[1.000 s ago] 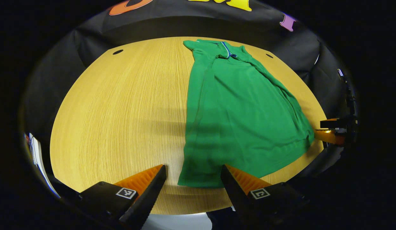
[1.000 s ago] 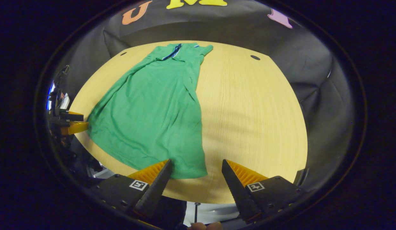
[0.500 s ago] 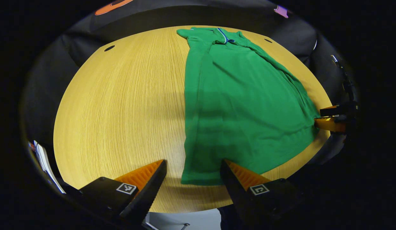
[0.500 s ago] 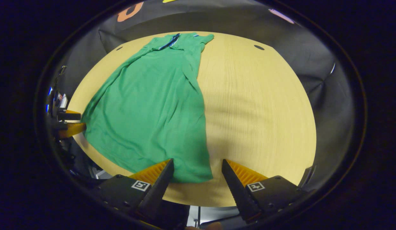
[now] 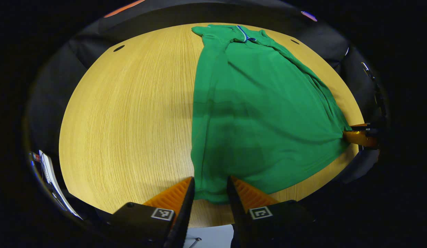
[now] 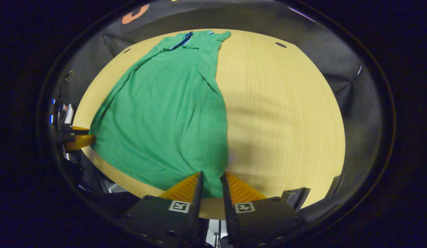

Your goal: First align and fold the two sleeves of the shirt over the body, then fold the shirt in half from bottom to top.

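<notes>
Now each gripper has its fingers narrowed around a bottom corner of the green shirt (image 5: 254, 113), one corner apiece. Between the left gripper (image 5: 209, 187) fingers sits the hem corner, with a small gap on either side of the cloth, so I cannot tell whether both fingers press on it. The right gripper (image 6: 210, 182) is drawn in closer, its fingers nearly together with the other hem corner bunched between them; it looks pinched, and cloth pulls toward it in faint creases. Taking both corners at once makes sense as the start of the bottom-to-top fold, since lifting them together would carry the hem evenly. Ahead of the grippers the shirt stretches away across the wooden desk (image 5: 130, 113), narrow in outline, which suggests the sleeves are already folded over the body. At the far end, well away from both grippers, lies the collar (image 6: 184, 39), the likely target for the hem. Beside the shirt the desk carries only shadow.
</notes>
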Motion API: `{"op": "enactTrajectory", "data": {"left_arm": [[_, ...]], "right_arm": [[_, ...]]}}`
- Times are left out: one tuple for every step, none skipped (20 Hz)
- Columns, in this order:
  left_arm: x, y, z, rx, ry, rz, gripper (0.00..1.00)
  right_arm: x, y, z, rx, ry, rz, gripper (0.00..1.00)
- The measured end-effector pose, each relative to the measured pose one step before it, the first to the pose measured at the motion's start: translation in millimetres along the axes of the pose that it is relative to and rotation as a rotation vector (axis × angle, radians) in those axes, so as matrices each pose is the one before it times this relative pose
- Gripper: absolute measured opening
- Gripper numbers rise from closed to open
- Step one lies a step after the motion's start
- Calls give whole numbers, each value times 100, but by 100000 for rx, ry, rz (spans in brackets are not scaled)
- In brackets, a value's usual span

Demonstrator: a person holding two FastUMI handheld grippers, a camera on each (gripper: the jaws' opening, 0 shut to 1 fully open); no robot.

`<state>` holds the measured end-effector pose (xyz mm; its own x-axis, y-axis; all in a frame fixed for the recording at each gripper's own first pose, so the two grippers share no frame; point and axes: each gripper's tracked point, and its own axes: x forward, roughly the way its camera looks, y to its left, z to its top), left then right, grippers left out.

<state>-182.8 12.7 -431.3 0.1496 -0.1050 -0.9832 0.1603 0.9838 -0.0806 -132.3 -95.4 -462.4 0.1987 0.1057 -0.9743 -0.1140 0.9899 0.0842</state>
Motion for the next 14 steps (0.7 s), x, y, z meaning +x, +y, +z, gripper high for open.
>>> {"op": "enactTrajectory", "data": {"left_arm": [[65,-335,31,-571,214,-1640,49],[-15,-177,-13,-1372,-294,-844,39],[-53,-218,25,-315,70,-1096,13],[83,-299,-224,39,2002,-2353,11],[-117,-388,-184,-1180,1226,-3021,10],[-172,-196,-69,-1409,191,-1188,9],[-375,-46,28,109,-548,-423,8],[-448,22,187,301,-753,-478,7],[-353,-95,317,-207,-917,-1124,7],[-409,-211,244,-422,-533,-1476,7],[-468,-65,124,-72,-80,-1300,7],[-368,-129,86,418,-42,-1223,7],[-397,-13,330,567,-449,-1047,7],[-461,-64,214,-1,-987,-999,7]], "right_arm": [[68,213,-190,1483,336,1006,12],[-90,8,57,1425,67,497,4],[254,172,-102,1547,713,796,4],[-467,-92,-151,1118,406,1167,0],[157,-2,-29,392,1085,685,0],[-173,-55,75,407,72,291,0],[-329,-41,219,573,-466,353,0],[-440,-74,389,798,-1089,320,3],[-428,44,363,986,-882,726,0],[-455,134,412,1069,-683,1117,0],[-513,83,370,570,-255,887,0],[-456,30,403,-61,-626,450,0],[-425,-2,576,-405,-1029,196,0],[-525,0,619,-124,-1337,253,0]]}}
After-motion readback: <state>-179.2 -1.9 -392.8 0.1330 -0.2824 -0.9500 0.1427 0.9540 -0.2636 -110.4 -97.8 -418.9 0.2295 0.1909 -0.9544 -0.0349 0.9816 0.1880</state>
